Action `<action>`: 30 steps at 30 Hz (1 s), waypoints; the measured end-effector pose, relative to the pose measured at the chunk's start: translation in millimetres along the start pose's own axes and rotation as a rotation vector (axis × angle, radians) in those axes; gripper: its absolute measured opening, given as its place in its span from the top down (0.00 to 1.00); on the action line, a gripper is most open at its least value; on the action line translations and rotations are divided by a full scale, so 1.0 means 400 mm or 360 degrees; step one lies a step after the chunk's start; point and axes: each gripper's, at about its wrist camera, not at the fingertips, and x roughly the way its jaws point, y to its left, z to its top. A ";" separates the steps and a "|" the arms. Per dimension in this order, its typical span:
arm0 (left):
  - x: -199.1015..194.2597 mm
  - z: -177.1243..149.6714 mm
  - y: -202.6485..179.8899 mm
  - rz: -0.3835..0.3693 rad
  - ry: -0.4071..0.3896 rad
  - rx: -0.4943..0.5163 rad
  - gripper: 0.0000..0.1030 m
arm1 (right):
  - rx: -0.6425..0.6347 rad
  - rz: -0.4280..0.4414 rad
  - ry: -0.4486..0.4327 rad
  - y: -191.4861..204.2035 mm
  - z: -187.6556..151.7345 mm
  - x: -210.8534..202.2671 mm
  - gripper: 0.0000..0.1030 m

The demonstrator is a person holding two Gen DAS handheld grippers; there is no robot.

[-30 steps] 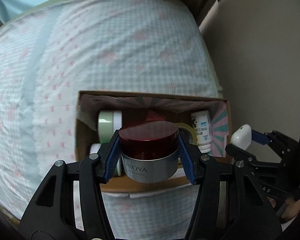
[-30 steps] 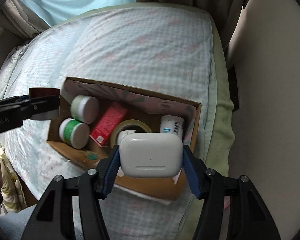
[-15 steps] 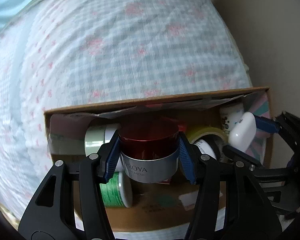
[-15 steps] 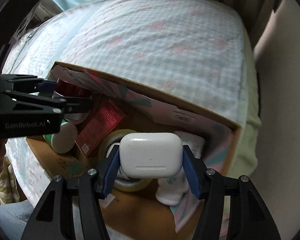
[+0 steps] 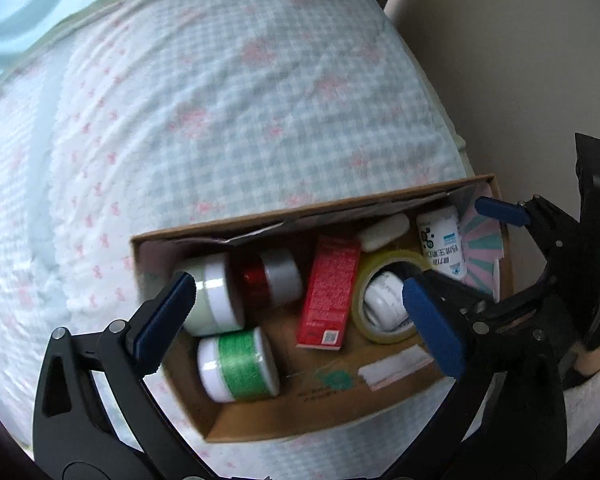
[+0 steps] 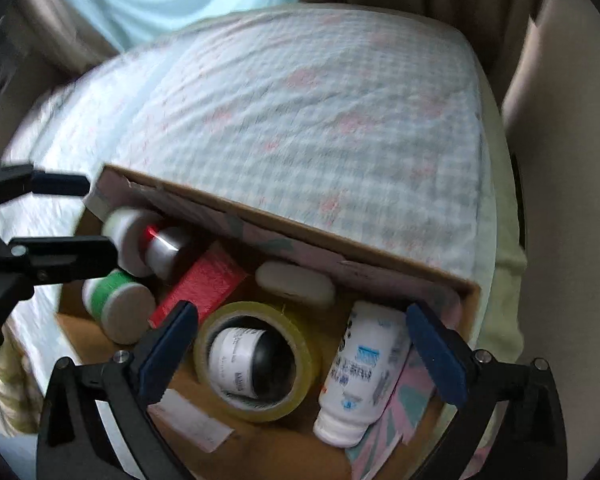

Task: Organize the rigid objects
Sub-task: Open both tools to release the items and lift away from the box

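Note:
An open cardboard box (image 5: 300, 211) lies on the bed. The red-lidded silver cream jar (image 5: 272, 282) rests on its side at the box's back left, free of my left gripper (image 5: 300, 320), whose jaws are opening wide above it with nothing between the pads. The white earbud case (image 6: 296, 284) lies by the far wall of the box, beyond my right gripper (image 6: 302, 348). That gripper's jaws are also opening and hold nothing. The jar (image 6: 162, 248) and the left gripper (image 6: 70, 218) show at the left of the right wrist view.
Also in the box are a pale green jar (image 5: 212, 300), a green-wrapped jar (image 5: 236, 364), a red carton (image 5: 328, 292), a yellow tape roll (image 6: 256, 360) ringing a small bottle, and a white pill bottle (image 6: 364, 372). Checked bedsheet (image 5: 240, 100) stretches beyond; a wall (image 5: 520, 60) stands right.
Both grippers sank over the box and opened. The red-lidded jar dropped from the left gripper into the box's back left; the earbud case fell from the right one by the far wall.

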 end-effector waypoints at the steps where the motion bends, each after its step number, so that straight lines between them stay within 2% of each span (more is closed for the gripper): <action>1: -0.002 -0.003 0.002 0.0008 0.0003 0.0005 0.00 | 0.0013 -0.0005 0.0007 -0.001 -0.003 -0.002 0.00; 3: -0.005 -0.009 0.003 0.0015 0.0008 0.0007 0.00 | 0.0036 -0.0047 -0.0007 0.002 -0.011 -0.010 0.00; 6: -0.020 -0.017 0.004 0.0022 0.0002 0.0006 0.00 | 0.0064 -0.0040 -0.0003 0.011 -0.016 -0.019 0.00; 18: -0.151 -0.066 0.021 -0.0019 -0.0109 0.0010 0.00 | 0.0119 -0.0119 -0.0041 0.078 -0.013 -0.116 0.00; 25: -0.289 -0.117 0.066 -0.0070 -0.0241 0.0012 0.00 | 0.0114 -0.0196 -0.0095 0.171 0.005 -0.228 0.00; 30: -0.414 -0.167 0.140 -0.0097 -0.0353 -0.0018 0.00 | 0.0072 -0.0241 -0.0152 0.302 0.034 -0.318 0.00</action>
